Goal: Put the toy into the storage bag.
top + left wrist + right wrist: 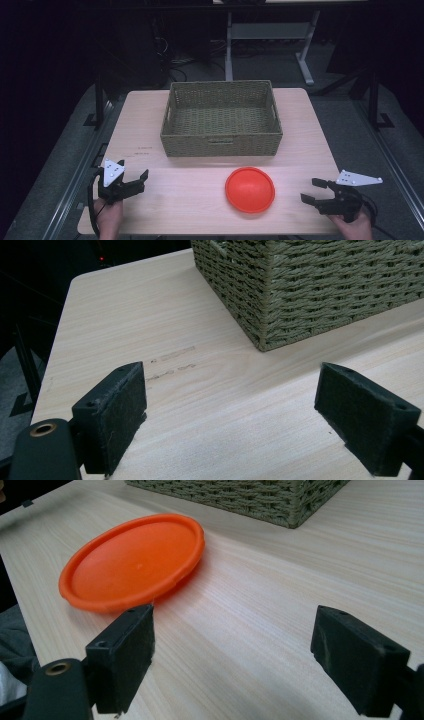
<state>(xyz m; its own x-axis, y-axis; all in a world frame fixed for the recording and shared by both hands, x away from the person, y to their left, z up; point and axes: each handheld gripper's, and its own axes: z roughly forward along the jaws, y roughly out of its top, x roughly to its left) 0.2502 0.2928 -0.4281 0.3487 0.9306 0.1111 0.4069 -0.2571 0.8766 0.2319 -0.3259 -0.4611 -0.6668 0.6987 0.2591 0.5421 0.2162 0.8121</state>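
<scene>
Items on bench [150, 195]: one wicker basket [221, 140], empty; one orange disc [250, 189] just before basket; left hand-held gripper [134, 178] and right hand-held gripper [314, 190] both wide open, holding nothing.

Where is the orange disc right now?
In the high view the orange disc lies flat on the table, just in front of the wicker basket, right of centre, nearer the right gripper.

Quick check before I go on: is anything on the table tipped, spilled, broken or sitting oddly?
Nothing stands out. The orange disc lies flat on the table, apart from the wicker basket, which sits upright and looks empty. Faint dark marks show on the wood near the basket's corner. The left claw and right claw are open, holding nothing.
</scene>
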